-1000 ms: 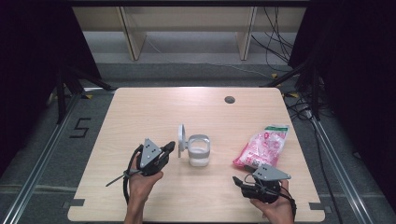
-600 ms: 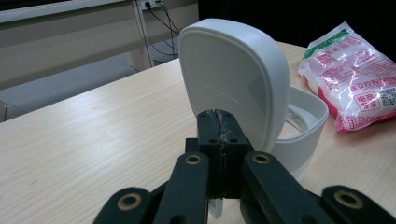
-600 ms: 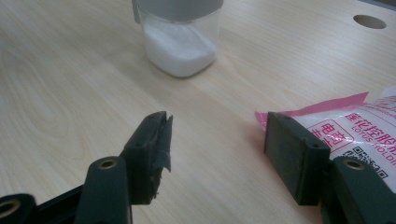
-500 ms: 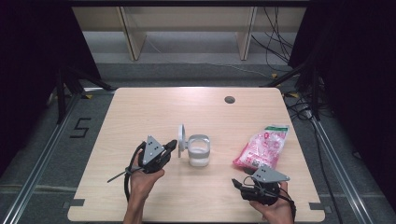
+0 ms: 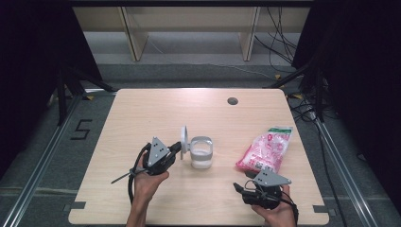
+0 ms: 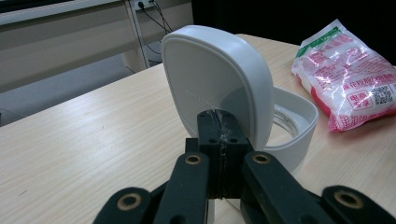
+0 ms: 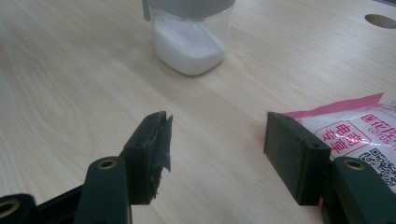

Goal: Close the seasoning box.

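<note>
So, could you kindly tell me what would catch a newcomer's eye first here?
Mid-table, the left gripper is shut on the raised white lid of a clear jar partly filled with white powder. To the jar's right lies a pink bag, with the open right gripper beside it.

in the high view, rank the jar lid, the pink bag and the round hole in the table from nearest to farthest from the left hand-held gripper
1. The jar lid, standing upright at the jar's left edge, gripped by the left hand-held gripper.
2. The pink bag, lying off to the right side of the table.
3. The round hole, toward the far edge, right of middle.
</note>
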A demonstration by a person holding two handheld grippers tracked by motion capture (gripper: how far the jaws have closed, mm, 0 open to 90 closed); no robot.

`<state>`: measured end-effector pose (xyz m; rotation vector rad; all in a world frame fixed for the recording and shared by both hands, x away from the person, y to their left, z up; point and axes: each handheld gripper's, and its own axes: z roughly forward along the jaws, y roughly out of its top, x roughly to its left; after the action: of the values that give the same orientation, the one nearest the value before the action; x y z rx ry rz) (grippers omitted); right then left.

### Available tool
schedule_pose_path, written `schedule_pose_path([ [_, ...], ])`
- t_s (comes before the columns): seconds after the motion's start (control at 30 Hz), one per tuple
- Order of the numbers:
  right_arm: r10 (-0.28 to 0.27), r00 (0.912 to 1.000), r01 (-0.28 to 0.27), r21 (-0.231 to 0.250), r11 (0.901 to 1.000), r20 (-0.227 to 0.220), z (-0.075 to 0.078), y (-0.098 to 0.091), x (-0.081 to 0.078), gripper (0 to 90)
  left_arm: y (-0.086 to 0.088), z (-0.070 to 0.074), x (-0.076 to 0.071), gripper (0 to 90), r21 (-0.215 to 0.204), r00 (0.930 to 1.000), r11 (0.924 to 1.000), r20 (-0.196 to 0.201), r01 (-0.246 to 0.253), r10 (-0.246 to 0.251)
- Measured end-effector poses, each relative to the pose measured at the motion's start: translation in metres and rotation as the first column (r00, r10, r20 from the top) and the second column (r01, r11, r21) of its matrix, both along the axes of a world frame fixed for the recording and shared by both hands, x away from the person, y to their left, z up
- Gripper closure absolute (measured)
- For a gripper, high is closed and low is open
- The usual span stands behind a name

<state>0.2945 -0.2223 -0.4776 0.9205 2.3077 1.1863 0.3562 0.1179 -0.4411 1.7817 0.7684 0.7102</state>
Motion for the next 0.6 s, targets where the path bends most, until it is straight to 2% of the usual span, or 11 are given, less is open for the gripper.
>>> schedule_pose_path([
  [0.27,-0.01,0.9999,0.01,0.001,1.0,-0.003,-0.001,0.0,-0.001,40.6,-0.003,0.001,0.001,89.2,0.001,1.0,1.0,0.002,0.005,-0.005],
  [0.3,-0.013,0.9998,0.013,-0.002,0.9999,0.013,-0.001,0.0,0.0,40.6,-0.003,0.001,0.0,89.3,0.001,1.0,1.0,0.007,0.006,-0.006],
  [0.43,0.003,1.0,-0.003,-0.001,1.0,-0.003,-0.001,0.001,-0.001,40.6,-0.008,0.002,0.0,89.3,0.002,0.9997,0.9998,0.012,0.019,-0.02],
  [0.47,0.005,1.0,-0.005,0.004,1.0,-0.001,-0.001,0.002,0.0,40.6,-0.009,0.002,-0.001,89.3,0.009,0.9998,0.9998,0.007,0.017,-0.017],
  [0.5,0.017,0.9998,-0.017,0.002,0.9999,-0.012,-0.001,0.001,0.0,40.6,-0.012,0.001,-0.003,89.3,-0.006,0.9998,0.9999,-0.017,0.01,-0.01],
  [0.53,0.008,0.9999,-0.008,0.003,1.0,-0.006,-0.001,0.002,0.0,40.6,-0.013,0.002,-0.001,89.3,0.005,0.9995,0.9996,0.009,0.029,-0.029],
  [0.57,-0.003,1.0,0.003,0.002,1.0,-0.009,-0.001,0.002,-0.001,40.6,-0.015,0.002,-0.002,89.2,0.006,0.9993,0.9993,0.013,0.036,-0.036],
  [0.6,0.006,1.0,-0.006,0.001,1.0,-0.007,-0.001,0.002,0.0,40.6,-0.017,0.001,-0.003,89.2,-0.005,0.9996,0.9996,-0.011,0.027,-0.027],
])
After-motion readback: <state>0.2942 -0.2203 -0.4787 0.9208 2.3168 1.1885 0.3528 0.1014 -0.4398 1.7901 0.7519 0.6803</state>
